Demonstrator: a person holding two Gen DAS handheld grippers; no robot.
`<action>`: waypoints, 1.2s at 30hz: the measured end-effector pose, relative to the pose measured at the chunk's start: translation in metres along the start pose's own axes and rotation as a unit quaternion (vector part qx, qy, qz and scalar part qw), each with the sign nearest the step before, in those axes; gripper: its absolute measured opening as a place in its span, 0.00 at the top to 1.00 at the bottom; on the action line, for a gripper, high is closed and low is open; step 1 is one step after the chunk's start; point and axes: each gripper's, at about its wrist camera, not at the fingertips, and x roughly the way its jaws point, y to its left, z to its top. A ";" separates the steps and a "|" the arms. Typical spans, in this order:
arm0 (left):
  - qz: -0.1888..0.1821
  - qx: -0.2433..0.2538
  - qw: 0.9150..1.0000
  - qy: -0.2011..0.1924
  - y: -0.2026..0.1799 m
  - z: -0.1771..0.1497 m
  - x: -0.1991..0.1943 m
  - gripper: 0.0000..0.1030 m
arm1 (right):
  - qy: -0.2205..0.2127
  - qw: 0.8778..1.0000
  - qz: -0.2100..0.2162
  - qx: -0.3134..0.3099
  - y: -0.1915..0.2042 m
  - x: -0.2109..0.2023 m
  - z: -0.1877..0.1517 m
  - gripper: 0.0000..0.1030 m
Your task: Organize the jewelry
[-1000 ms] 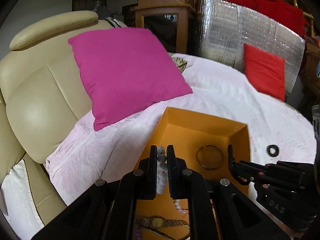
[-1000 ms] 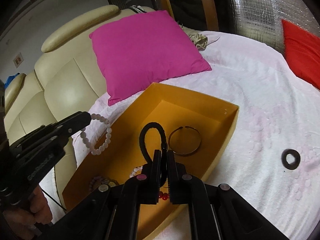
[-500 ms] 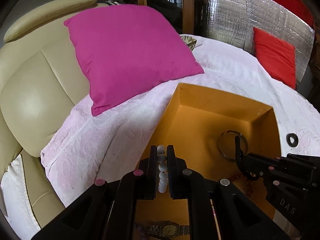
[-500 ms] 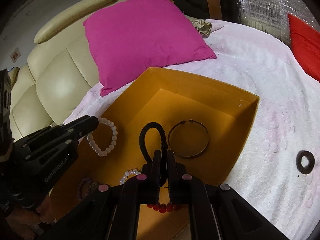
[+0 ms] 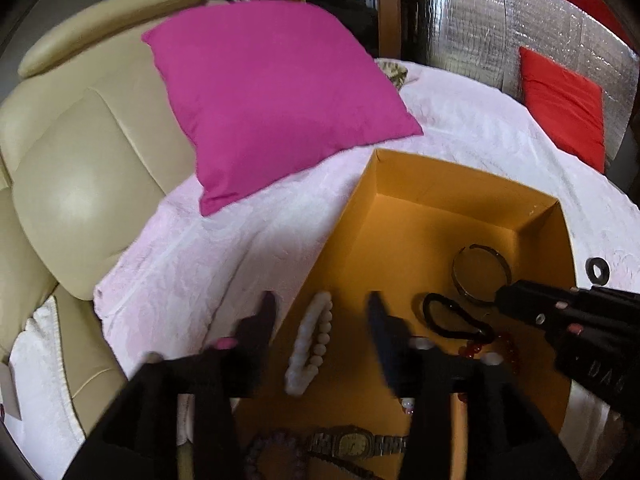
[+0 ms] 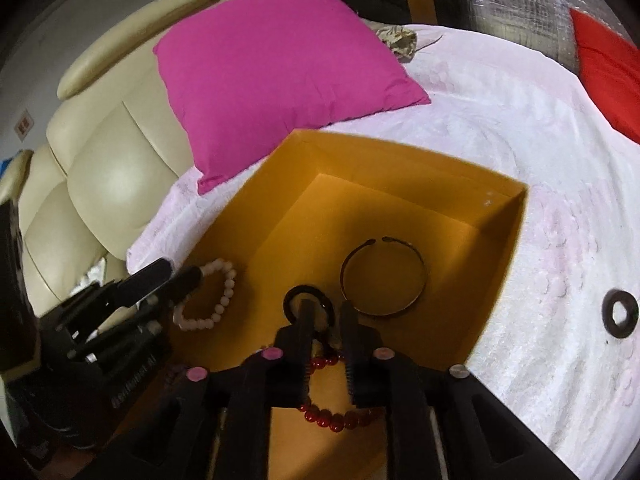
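Note:
An orange box (image 5: 460,184) (image 6: 400,160) sits on the pink-white cloth. My left gripper (image 5: 322,308) is open over its left side, and a pale bead bracelet (image 5: 310,344) (image 6: 216,300) lies loose between its fingers. My right gripper (image 6: 326,312) is open above a black hair tie (image 6: 308,294) (image 5: 452,316) on the box floor. A thin metal bangle (image 6: 382,276) (image 5: 480,276), a red bead bracelet (image 6: 336,416) (image 5: 504,346), a gold watch (image 5: 352,444) and dark beads (image 5: 268,448) also lie in the box.
A black ring (image 6: 620,314) (image 5: 598,270) lies on the cloth right of the box. A magenta pillow (image 5: 272,100) leans on the cream sofa (image 5: 80,160) behind. A red cushion (image 5: 560,100) stands at the back right.
Both grippers have opened. The left one let go of the pale bead bracelet and the right one let go of the black hair tie, which now lies in the box. Both moved lower.

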 end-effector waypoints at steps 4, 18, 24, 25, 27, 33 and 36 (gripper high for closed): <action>0.000 0.001 1.000 -0.017 -0.002 -0.002 -0.025 0.35 | -0.012 1.000 -0.006 -0.008 -0.003 -0.021 -0.004 0.82; 0.045 0.018 0.997 -0.061 -0.024 -0.022 -0.140 0.20 | -0.033 0.998 -0.018 -0.056 -0.001 -0.135 -0.056 0.82; 0.045 -0.004 0.996 -0.080 -0.025 -0.037 -0.190 0.20 | -0.050 0.997 -0.006 -0.053 0.007 -0.182 -0.082 0.65; 0.044 -0.007 0.995 -0.086 -0.025 -0.040 -0.197 0.20 | -0.054 0.997 -0.006 -0.055 0.009 -0.188 -0.086 0.59; 0.040 -0.010 0.994 -0.102 -0.026 -0.046 -0.214 0.20 | -0.062 0.996 -0.006 -0.057 0.015 -0.202 -0.096 0.51; 0.046 0.001 0.991 -0.126 -0.032 -0.060 -0.248 0.20 | -0.086 0.994 -0.007 -0.066 0.032 -0.234 -0.116 0.50; 0.054 0.007 0.989 -0.135 -0.034 -0.065 -0.260 0.20 | -0.090 0.994 -0.010 -0.059 0.038 -0.242 -0.122 0.49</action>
